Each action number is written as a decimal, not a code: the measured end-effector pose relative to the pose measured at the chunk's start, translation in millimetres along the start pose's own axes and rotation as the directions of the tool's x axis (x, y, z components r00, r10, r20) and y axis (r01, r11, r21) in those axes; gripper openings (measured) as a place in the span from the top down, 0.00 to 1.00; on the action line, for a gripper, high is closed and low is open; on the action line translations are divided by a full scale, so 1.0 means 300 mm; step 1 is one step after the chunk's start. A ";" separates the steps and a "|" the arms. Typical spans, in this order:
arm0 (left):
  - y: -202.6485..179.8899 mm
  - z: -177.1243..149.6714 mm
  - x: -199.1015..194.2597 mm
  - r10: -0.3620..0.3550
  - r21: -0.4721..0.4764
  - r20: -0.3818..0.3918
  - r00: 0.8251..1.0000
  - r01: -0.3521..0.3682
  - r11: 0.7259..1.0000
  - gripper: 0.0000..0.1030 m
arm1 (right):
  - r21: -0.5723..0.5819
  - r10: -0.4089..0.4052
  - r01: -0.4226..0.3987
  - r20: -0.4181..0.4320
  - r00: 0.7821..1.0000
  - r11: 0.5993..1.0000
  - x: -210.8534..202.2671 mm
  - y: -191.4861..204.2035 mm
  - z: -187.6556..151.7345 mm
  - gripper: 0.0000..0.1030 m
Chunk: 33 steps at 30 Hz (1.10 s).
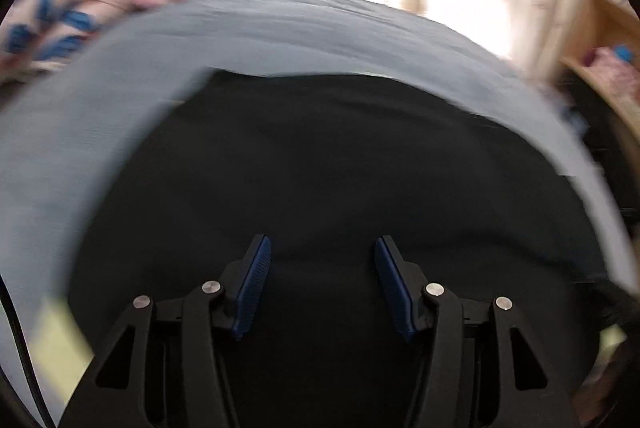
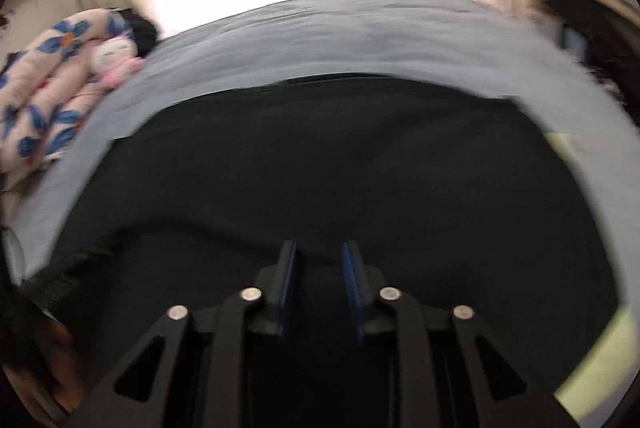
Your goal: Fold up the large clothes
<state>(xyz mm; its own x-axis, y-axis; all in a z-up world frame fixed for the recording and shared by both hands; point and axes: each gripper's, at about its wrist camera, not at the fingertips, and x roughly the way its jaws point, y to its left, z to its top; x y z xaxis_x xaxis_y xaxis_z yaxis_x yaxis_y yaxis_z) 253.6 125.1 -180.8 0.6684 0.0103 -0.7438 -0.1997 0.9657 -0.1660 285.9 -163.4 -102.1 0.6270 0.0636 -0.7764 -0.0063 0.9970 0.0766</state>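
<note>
Black garment (image 1: 320,168) lies flat on the grey-blue bed (image 1: 280,24), bare sheet past its far edge; left gripper (image 1: 322,260) spread, right gripper (image 2: 319,268) narrowly apart, both empty.

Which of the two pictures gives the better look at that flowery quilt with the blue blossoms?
The right wrist view: the flowery quilt shows several fairly sharp blue blossoms beside the grey sheet. The left wrist view shows the quilt too, but more smeared by blur and cut by the frame's edge.
</note>
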 end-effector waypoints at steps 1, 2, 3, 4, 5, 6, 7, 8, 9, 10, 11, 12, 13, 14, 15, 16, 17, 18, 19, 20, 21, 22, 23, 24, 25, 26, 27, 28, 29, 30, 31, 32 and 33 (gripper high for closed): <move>0.071 -0.001 0.000 0.046 -0.019 -0.010 0.999 -0.046 0.999 0.48 | 0.018 -0.050 0.050 -0.001 0.999 0.999 -0.005 -0.071 -0.015 0.79; 0.126 -0.004 -0.002 0.047 -0.042 -0.016 0.999 -0.048 0.998 0.48 | 0.030 -0.132 0.132 -0.007 0.991 0.991 -0.006 -0.134 -0.030 0.79; 0.177 -0.009 -0.007 0.045 -0.067 -0.021 0.999 -0.046 0.997 0.49 | 0.051 -0.230 0.231 -0.033 0.973 0.972 -0.003 -0.216 -0.056 0.76; 0.235 -0.017 -0.016 0.049 -0.091 -0.023 0.999 -0.051 0.995 0.52 | 0.078 -0.255 0.258 -0.045 0.966 0.963 -0.005 -0.273 -0.077 0.76; 0.265 -0.022 -0.023 0.083 -0.097 -0.030 0.996 -0.085 0.992 0.52 | 0.113 -0.254 0.259 -0.052 0.966 0.959 -0.014 -0.334 -0.101 0.79; 0.287 -0.028 -0.030 0.113 -0.098 -0.039 0.993 -0.116 0.988 0.52 | 0.137 -0.230 0.234 -0.049 0.972 0.962 -0.025 -0.366 -0.113 0.85; 0.310 -0.036 -0.030 0.133 -0.110 -0.053 0.990 -0.138 0.984 0.48 | 0.162 -0.210 0.214 -0.046 0.977 0.963 -0.041 -0.387 -0.122 0.88; 0.334 -0.043 -0.034 0.109 -0.139 -0.058 0.992 -0.116 0.983 0.48 | 0.174 -0.208 0.213 -0.047 0.977 0.961 -0.052 -0.390 -0.127 0.90; 0.364 -0.037 -0.031 0.091 -0.160 -0.061 0.994 -0.099 0.982 0.48 | 0.173 -0.223 0.228 -0.051 0.974 0.958 -0.059 -0.377 -0.130 0.89; 0.372 -0.039 -0.033 0.079 -0.177 -0.067 0.995 -0.090 0.980 0.48 | 0.164 -0.236 0.242 -0.054 0.970 0.956 -0.063 -0.373 -0.130 0.88; 0.374 -0.037 -0.037 0.080 -0.188 -0.073 0.994 -0.093 0.978 0.48 | 0.149 -0.257 0.263 -0.059 0.965 0.953 -0.064 -0.355 -0.129 0.86; 0.372 -0.035 -0.041 0.084 -0.192 -0.079 0.993 -0.097 0.977 0.48 | 0.139 -0.270 0.276 -0.064 0.961 0.951 -0.067 -0.345 -0.128 0.83; 0.373 -0.026 -0.041 0.085 -0.194 -0.083 0.993 -0.100 0.976 0.48 | 0.135 -0.267 0.274 -0.068 0.961 0.952 -0.071 -0.330 -0.123 0.82; 0.367 -0.022 -0.048 0.085 -0.195 -0.089 0.992 -0.101 0.975 0.48 | 0.139 -0.257 0.265 -0.072 0.964 0.954 -0.076 -0.324 -0.118 0.79; 0.366 -0.013 -0.054 0.080 -0.196 -0.093 0.992 -0.097 0.976 0.48 | 0.147 -0.243 0.251 -0.073 0.967 0.957 -0.091 -0.329 -0.119 0.79; 0.359 -0.007 -0.065 0.071 -0.197 -0.096 0.993 -0.089 0.976 0.48 | 0.156 -0.227 0.236 -0.072 0.971 0.959 -0.109 -0.328 -0.116 0.79; 0.370 0.008 -0.070 0.070 -0.197 -0.093 0.993 -0.087 0.977 0.48 | 0.165 -0.213 0.222 -0.066 0.975 0.961 -0.131 -0.319 -0.111 0.79; 0.372 0.014 -0.089 0.071 -0.191 -0.082 0.994 -0.086 0.978 0.48 | 0.170 -0.205 0.212 -0.059 0.977 0.962 -0.144 -0.320 -0.100 0.79; 0.366 -0.013 -0.130 0.072 -0.187 -0.074 0.995 -0.085 0.979 0.48 | 0.173 -0.196 0.201 -0.047 0.979 0.964 -0.168 -0.314 -0.095 0.79; 0.356 -0.005 -0.154 0.075 -0.177 -0.065 0.995 -0.085 0.981 0.47 | 0.171 -0.191 0.195 -0.037 0.981 0.966 -0.186 -0.305 -0.088 0.79; 0.343 -0.006 -0.183 0.078 -0.170 -0.062 0.995 -0.088 0.982 0.47 | 0.168 -0.187 0.189 -0.027 0.982 0.967 -0.210 -0.294 -0.087 0.79; 0.333 -0.001 -0.209 0.080 -0.159 -0.058 0.995 -0.089 0.983 0.47 | 0.163 -0.183 0.182 -0.014 0.983 0.970 -0.233 -0.282 -0.083 0.79; 0.322 0.003 -0.231 0.078 -0.154 -0.056 0.995 -0.085 0.984 0.47 | 0.160 -0.181 0.179 -0.003 0.984 0.971 -0.259 -0.271 -0.081 0.79; 0.312 0.006 -0.259 0.077 -0.147 -0.054 0.996 -0.084 0.986 0.47 | 0.157 -0.177 0.174 0.004 0.984 0.972 -0.277 -0.263 -0.078 0.79; 0.306 0.010 -0.279 0.075 -0.143 -0.053 0.996 -0.082 0.986 0.47 | 0.155 -0.166 0.161 0.018 0.986 0.975 -0.306 -0.247 -0.074 0.79; 0.295 0.011 -0.310 0.074 -0.134 -0.050 0.996 -0.080 0.988 0.47 | 0.152 -0.156 0.150 0.028 0.987 0.977 -0.330 -0.235 -0.074 0.78; 0.286 0.012 -0.340 0.073 -0.128 -0.050 0.996 -0.079 0.989 0.47 | 0.150 -0.149 0.142 0.036 0.988 0.978 -0.352 -0.225 -0.071 0.78; 0.281 0.010 -0.368 0.072 -0.123 -0.049 0.996 -0.077 0.989 0.47 | 0.148 -0.136 0.127 0.047 0.990 0.981 -0.380 -0.212 -0.068 0.78; 0.269 0.009 -0.403 0.067 -0.113 -0.049 0.997 -0.072 0.991 0.47 | 0.144 -0.124 0.115 0.057 0.991 0.983 -0.403 -0.196 -0.070 0.78; 0.262 0.005 -0.429 0.063 -0.107 -0.048 0.997 -0.068 0.992 0.47 | 0.139 -0.115 0.105 0.065 0.991 0.985 -0.428 -0.182 -0.070 0.78; 0.249 0.001 -0.466 0.057 -0.095 -0.044 0.997 -0.061 0.994 0.46 | 0.135 -0.108 0.098 0.073 0.991 0.986 -0.455 -0.164 -0.072 0.77; 0.240 -0.004 -0.496 0.055 -0.085 -0.040 0.998 -0.059 0.995 0.46 | 0.132 -0.092 0.080 0.085 0.992 0.988 -0.485 -0.148 -0.075 0.77; 0.227 -0.010 -0.533 0.056 -0.071 -0.033 0.998 -0.058 0.996 0.46 | 0.130 -0.078 0.065 0.096 0.992 0.989 -0.507 -0.136 -0.077 0.75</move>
<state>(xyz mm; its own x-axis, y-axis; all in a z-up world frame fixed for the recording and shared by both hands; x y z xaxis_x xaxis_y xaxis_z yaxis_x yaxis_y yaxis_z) 131.1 188.5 -75.0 0.6318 0.0559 -0.7731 -0.2890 0.9425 -0.1680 172.8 -212.8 -1.8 0.6972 -0.0190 -0.7167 0.1358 0.9850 0.1060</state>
